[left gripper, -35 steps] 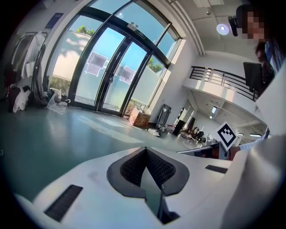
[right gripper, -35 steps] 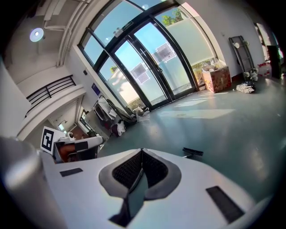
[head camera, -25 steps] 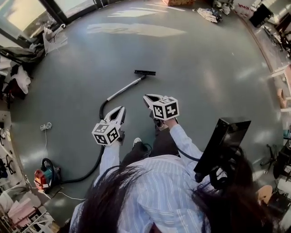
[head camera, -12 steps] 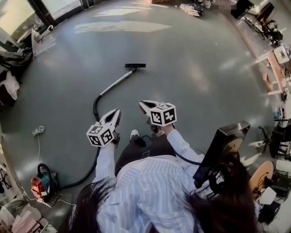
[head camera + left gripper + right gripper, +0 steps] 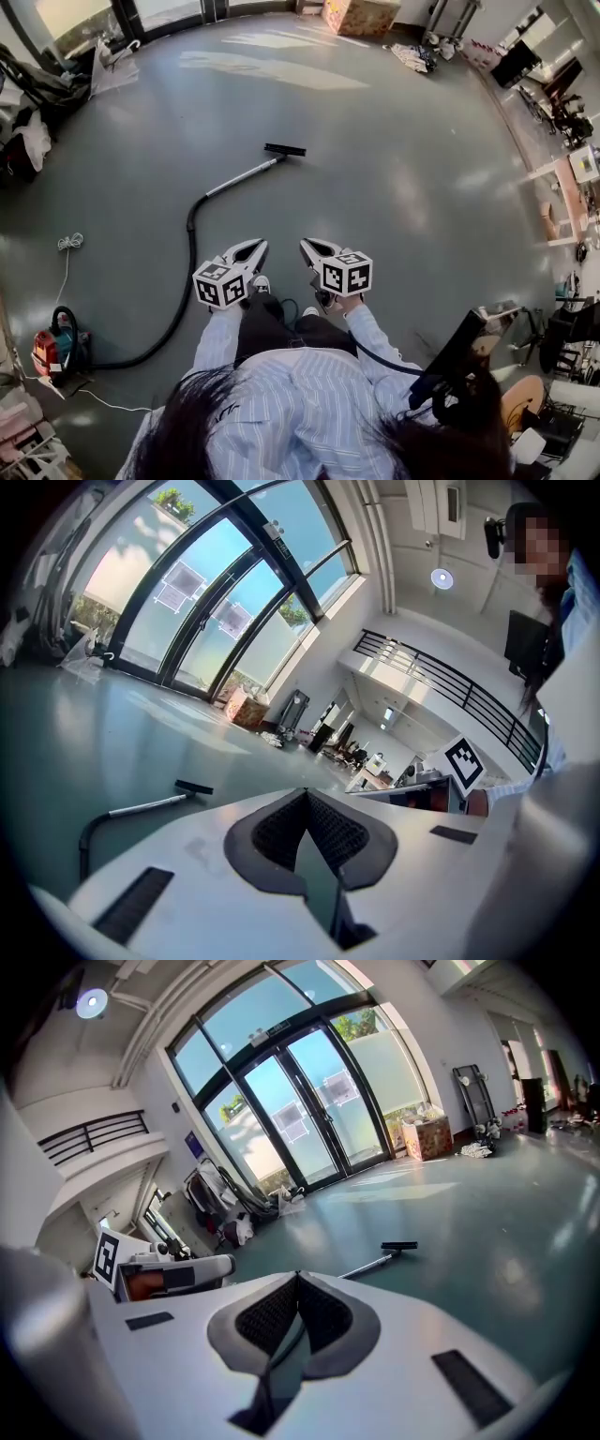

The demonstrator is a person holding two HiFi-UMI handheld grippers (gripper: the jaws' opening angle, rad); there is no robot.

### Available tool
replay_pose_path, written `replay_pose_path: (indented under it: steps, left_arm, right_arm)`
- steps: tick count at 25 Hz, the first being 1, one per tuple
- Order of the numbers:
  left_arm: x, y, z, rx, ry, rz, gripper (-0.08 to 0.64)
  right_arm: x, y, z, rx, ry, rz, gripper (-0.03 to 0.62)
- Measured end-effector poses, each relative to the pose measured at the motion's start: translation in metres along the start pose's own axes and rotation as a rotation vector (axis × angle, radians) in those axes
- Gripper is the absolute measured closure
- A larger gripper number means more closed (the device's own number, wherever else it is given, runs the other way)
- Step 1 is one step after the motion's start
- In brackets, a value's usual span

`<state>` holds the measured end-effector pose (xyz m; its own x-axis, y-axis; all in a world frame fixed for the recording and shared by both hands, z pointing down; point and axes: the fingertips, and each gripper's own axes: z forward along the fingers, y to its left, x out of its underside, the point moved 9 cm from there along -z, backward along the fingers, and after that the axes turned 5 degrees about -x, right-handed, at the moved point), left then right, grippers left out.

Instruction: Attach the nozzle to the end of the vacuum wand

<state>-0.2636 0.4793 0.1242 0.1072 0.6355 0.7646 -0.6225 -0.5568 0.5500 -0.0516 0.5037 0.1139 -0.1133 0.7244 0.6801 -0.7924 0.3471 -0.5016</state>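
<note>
The silver vacuum wand lies on the grey-green floor, with the black nozzle crosswise at its far end; I cannot tell whether the two are joined. A black hose curves from the wand back to the red and teal vacuum body. My left gripper and right gripper hang side by side well short of the wand, both shut and empty. The nozzle and wand show far ahead in the left gripper view. The nozzle also shows far ahead in the right gripper view.
A white cord coil lies on the floor at the left. Bags and clothes pile by the glass doors. A cardboard box stands at the back. Desks and chairs line the right side.
Both grippers have moved across the floor together with the person and sit lower in the head view; the hose now lies further to their left. Both stay shut and empty.
</note>
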Motion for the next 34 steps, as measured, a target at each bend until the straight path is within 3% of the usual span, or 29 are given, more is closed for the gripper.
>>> replay_pose_path:
  steps: [7,12,22,34]
  left_arm:
    - [0.044,-0.083,-0.002,-0.027,-0.022,0.006,0.555]
    - [0.062,-0.117,-0.009,-0.050,-0.044,0.026,0.555]
    - [0.077,-0.133,-0.031,-0.112,-0.097,0.014,0.555]
    - [0.086,-0.128,-0.034,-0.118,-0.108,0.028,0.555]
  right_arm:
    - [0.032,-0.018,-0.070,-0.029,0.005,-0.028,0.588]
    - [0.047,-0.015,-0.095,-0.058,0.018,-0.083,0.588]
    - [0.059,-0.003,-0.100,-0.116,0.044,-0.156,0.588]
    - [0.065,-0.004,-0.093,-0.126,0.050,-0.182,0.588]
